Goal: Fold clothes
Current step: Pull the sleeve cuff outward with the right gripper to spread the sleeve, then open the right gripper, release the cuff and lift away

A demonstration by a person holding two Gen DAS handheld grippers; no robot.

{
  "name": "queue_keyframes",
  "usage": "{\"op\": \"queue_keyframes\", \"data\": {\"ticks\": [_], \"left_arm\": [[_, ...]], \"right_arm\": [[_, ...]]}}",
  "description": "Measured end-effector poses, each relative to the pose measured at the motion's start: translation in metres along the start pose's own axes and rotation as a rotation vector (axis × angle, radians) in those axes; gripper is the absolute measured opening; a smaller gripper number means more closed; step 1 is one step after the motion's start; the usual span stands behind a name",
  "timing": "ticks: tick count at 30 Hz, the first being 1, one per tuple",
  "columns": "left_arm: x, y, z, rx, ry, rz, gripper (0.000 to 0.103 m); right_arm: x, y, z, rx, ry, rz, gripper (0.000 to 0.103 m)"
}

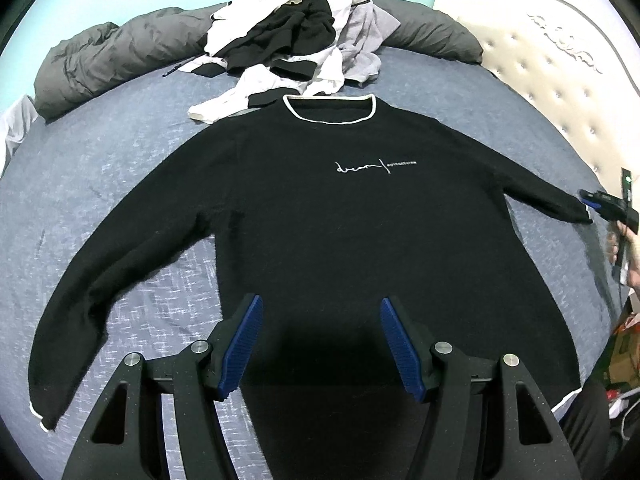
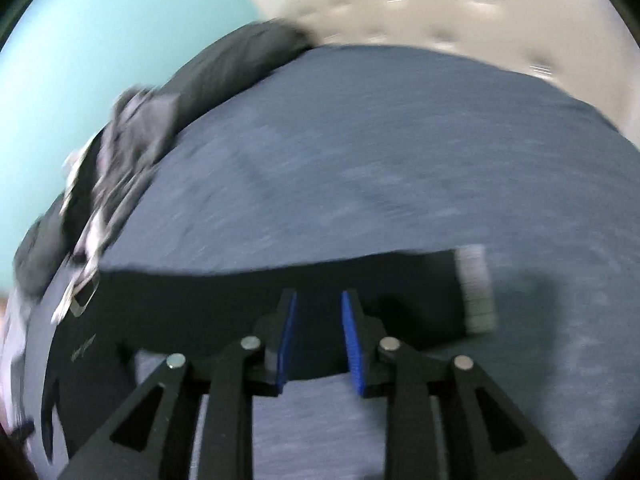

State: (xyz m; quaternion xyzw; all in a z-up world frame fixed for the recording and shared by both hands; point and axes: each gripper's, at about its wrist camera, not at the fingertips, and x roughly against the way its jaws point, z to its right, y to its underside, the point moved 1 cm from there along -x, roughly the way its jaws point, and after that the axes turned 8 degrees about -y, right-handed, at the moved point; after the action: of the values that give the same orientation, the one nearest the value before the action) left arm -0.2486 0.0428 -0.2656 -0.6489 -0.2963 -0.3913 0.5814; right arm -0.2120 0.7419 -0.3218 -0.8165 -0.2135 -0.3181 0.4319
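Sweater (image 1: 320,216) lies face up and spread flat on the bed (image 1: 120,128), collar toward 12 o'clock in the left wrist view, hem toward 6, sleeves angled out to about 8 and 3 o'clock. It looks like a soft, thick knit: limp, light enough for one tool to lift an edge, prone to drape and sag rather than hold a crease. The fuzzy surface should grip ribbed pads well, so slipping seems unlikely; dragging it over the sheet may bunch it.

Left tool (image 1: 320,344) hangs over the lower middle of the body, its blue pads (image 1: 242,344) standing well apart with nothing between them but the cloth beneath.

Right tool (image 2: 318,340) is at the far end of the sleeve at 3 o'clock. In its own blurred view the pads are a little apart, with dark sleeve showing in the gap; whether they press the cloth I cannot tell. The white cuff (image 2: 476,288) lies just past it, toward 2 o'clock.

Best holds, by my judgement, are the bound edges: the white cuffs, the trimmed collar (image 1: 330,110) and the hem corners, where the knit is doubled and will not stretch out of shape. A pinch mid-panel would pull up a peak and drag both layers.

Pile (image 1: 288,36) of other clothes sits beyond the collar at 12 o'clock, its nearest piece touching the shoulder.
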Motion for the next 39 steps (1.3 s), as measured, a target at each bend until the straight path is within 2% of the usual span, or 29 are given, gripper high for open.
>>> {"op": "queue_keyframes", "data": {"ticks": [2,7,10,14,17,22,25,27,33,39], "left_arm": [[0.001,0.001,0.002,-0.009,0.002,0.0,0.065],[0.001,0.004,-0.001,-0.009,0.009,-0.003,0.065],[-0.001,0.006,-0.005,-0.007,0.01,-0.006,0.065],[-0.004,0.009,-0.011,0.004,0.016,-0.007,0.066],[-0.004,0.011,-0.013,0.01,0.025,-0.004,0.066],[-0.005,0.014,-0.017,0.021,0.03,-0.004,0.066],[-0.003,0.016,-0.022,0.038,0.033,0.001,0.066],[0.0,0.018,-0.025,0.038,0.027,0.001,0.066],[0.006,0.022,-0.044,0.058,0.003,0.001,0.066],[0.019,0.035,-0.088,0.162,-0.001,0.007,0.067]], "right_arm": [[-0.021,0.006,-0.032,0.063,-0.051,-0.048,0.023],[-0.068,0.025,-0.072,0.125,-0.054,-0.161,0.023],[-0.087,0.04,-0.079,0.128,-0.031,-0.249,0.023],[-0.091,0.064,-0.085,0.166,-0.03,-0.311,0.023],[-0.08,0.068,-0.079,0.134,-0.067,-0.322,0.022],[-0.047,0.049,-0.072,0.079,-0.071,-0.208,0.023],[-0.052,0.047,-0.071,0.082,-0.028,-0.22,0.023],[-0.066,0.052,-0.072,0.106,0.012,-0.26,0.023],[-0.077,0.078,-0.068,0.105,0.032,-0.293,0.023],[-0.043,0.071,-0.08,0.114,0.0,-0.217,0.023]]}}
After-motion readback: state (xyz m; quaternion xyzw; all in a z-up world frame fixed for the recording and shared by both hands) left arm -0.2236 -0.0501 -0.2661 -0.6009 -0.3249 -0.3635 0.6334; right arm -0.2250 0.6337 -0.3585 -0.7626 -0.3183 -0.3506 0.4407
